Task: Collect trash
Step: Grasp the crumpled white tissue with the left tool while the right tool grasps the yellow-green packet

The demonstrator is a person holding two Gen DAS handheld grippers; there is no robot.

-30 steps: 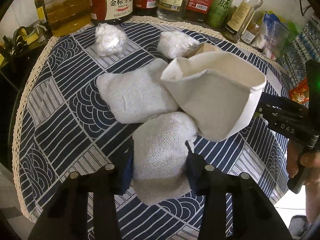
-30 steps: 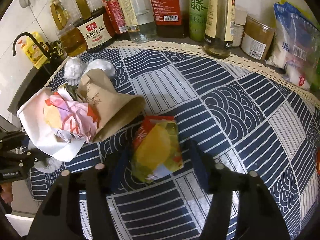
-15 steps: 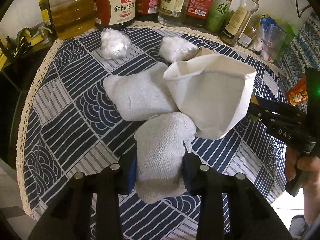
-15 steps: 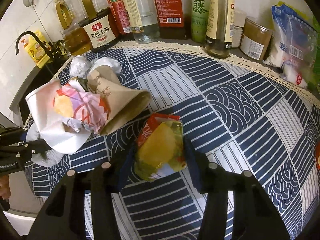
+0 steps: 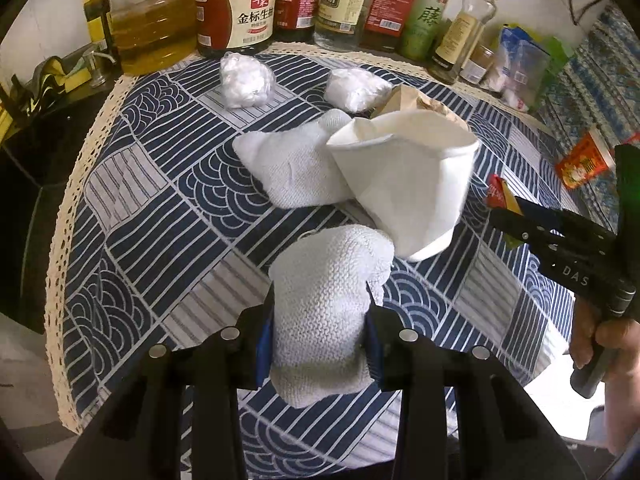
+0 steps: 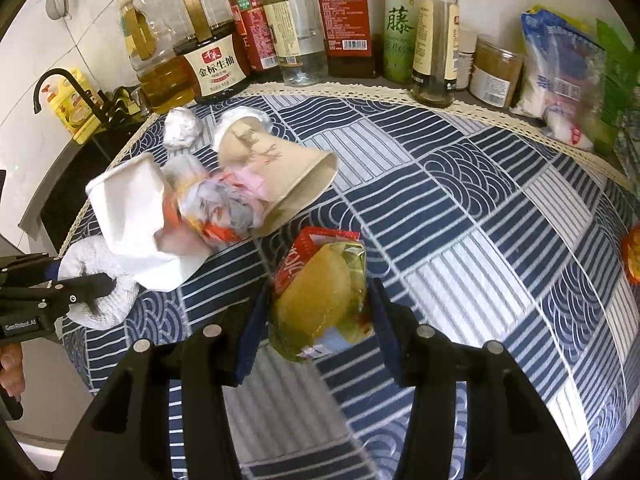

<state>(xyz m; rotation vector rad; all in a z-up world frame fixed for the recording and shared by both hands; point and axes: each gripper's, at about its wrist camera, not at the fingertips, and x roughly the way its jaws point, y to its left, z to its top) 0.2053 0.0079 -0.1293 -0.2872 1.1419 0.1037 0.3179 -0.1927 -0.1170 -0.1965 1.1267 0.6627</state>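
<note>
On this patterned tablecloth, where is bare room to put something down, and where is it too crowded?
Bare cloth lies right of the brown paper cup, up to the bottle row and the bags. A second patch lies at the tablecloth's left side, between the lace edge and the white cloth. The cluster around the white paper cup is crowded.

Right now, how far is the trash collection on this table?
Nothing looks binned yet. In hand: the left gripper clamps a white knitted cloth wad, and the right gripper clamps a yellow-red snack wrapper. Left on the blue patterned tablecloth: a crushed white paper cup, a brown paper cup, another white cloth and two crumpled plastic balls.
</note>
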